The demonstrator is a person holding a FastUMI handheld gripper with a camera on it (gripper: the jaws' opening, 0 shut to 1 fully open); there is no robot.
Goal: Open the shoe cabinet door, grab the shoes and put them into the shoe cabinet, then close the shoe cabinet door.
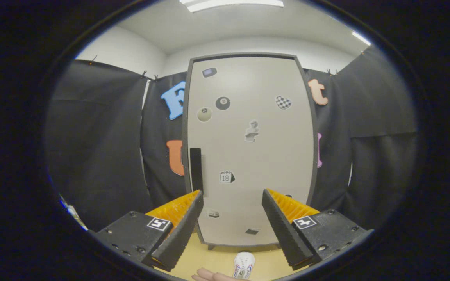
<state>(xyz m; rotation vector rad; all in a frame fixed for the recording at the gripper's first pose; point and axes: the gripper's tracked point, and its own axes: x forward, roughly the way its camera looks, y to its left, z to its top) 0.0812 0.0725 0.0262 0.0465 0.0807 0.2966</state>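
The shoe cabinet [248, 152] stands upright ahead of me, its pale door shut and dotted with several stickers. A dark vertical handle [196, 169] runs along the door's left edge, just above my left finger. My gripper [233, 195] is open with nothing between its fingers; the door's lower half shows through the gap. A white shoe [244, 264] with coloured markings lies on the yellowish floor below, between the fingers and in front of the cabinet's base. A person's hand [211, 276] lies just left of the shoe.
Black cloth walls [100, 148] close in on both sides of the cabinet and behind it. White room walls and ceiling lights [233, 4] rise above them. The yellowish floor [217, 255] stretches from the cabinet's feet towards me.
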